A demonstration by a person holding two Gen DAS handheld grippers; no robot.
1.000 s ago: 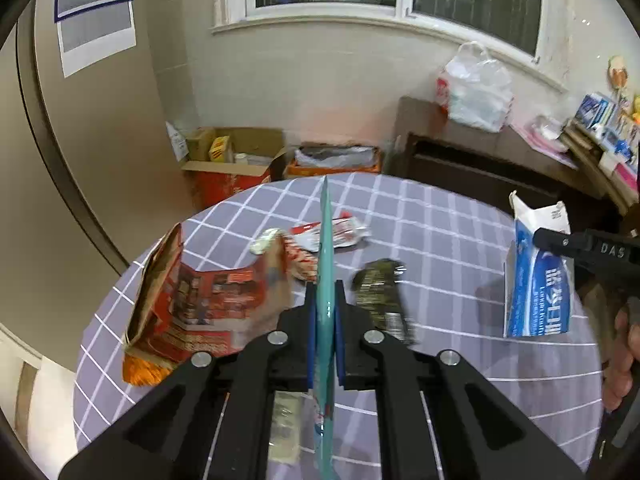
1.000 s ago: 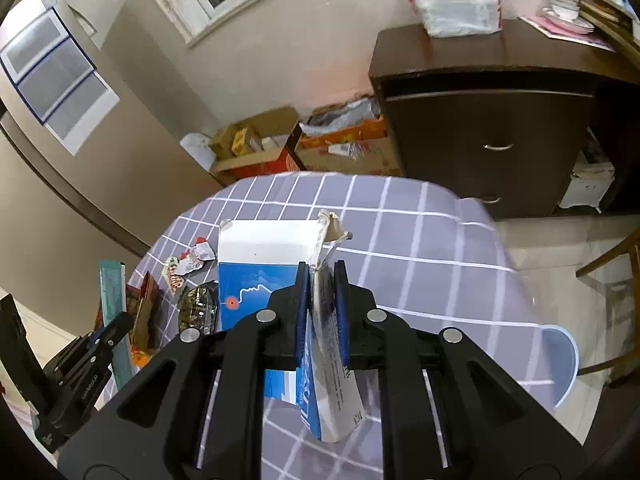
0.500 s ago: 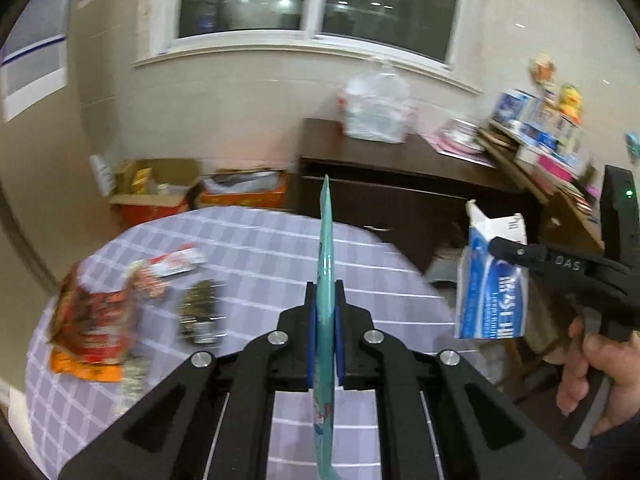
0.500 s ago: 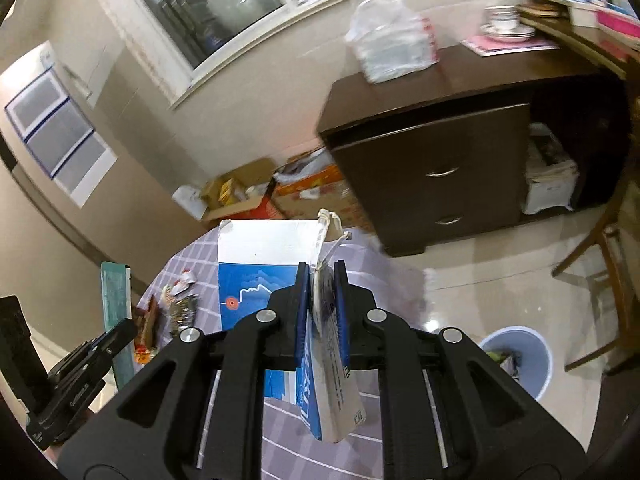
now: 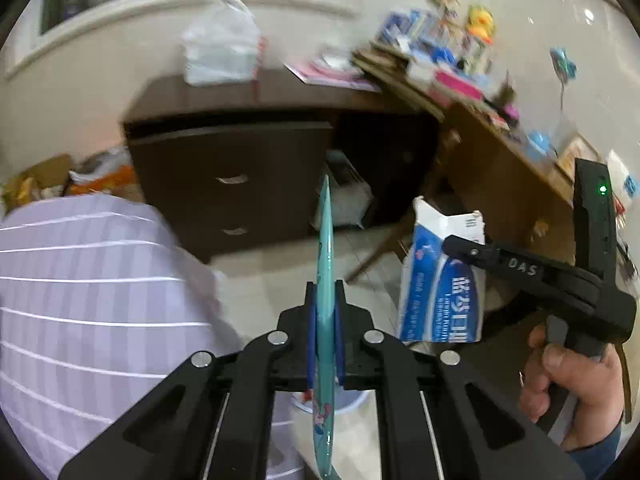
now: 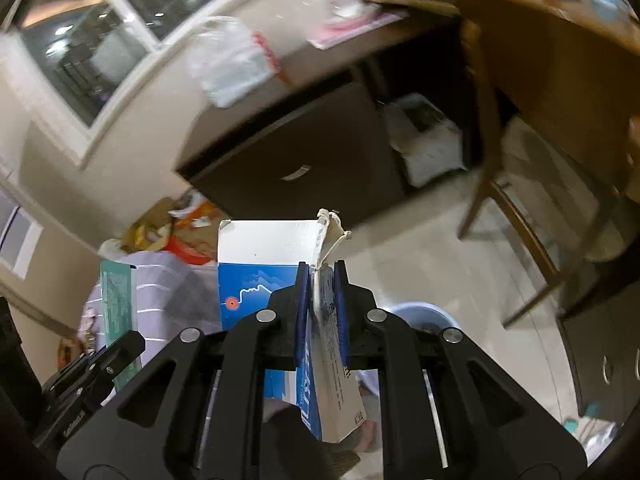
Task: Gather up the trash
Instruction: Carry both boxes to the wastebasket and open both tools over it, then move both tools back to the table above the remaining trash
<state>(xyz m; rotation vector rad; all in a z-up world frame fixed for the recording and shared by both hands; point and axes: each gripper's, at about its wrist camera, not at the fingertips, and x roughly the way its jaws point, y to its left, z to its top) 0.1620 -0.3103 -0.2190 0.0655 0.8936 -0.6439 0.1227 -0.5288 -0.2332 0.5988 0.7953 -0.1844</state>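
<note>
My left gripper (image 5: 325,300) is shut on a flat teal package (image 5: 325,248), held edge-on above the floor. My right gripper (image 6: 322,280) is shut on a torn blue and white carton (image 6: 256,264). The carton also shows in the left wrist view (image 5: 438,292), to the right of the teal package. The teal package shows in the right wrist view (image 6: 117,304) at the left. A light blue bin (image 6: 420,316) stands on the floor just beyond my right gripper; part of it shows under my left gripper (image 5: 348,400).
The round table with the lilac checked cloth (image 5: 80,300) is at the left. A dark brown drawer cabinet (image 5: 240,176) stands ahead, a cluttered wooden desk (image 5: 500,152) and a chair (image 6: 520,208) at the right. Cardboard boxes (image 6: 160,228) sit by the wall.
Both grippers have swung right, away from the table, each still holding its item. The table's trash has left view; the floor, the cabinet and the blue bin now fill it.
</note>
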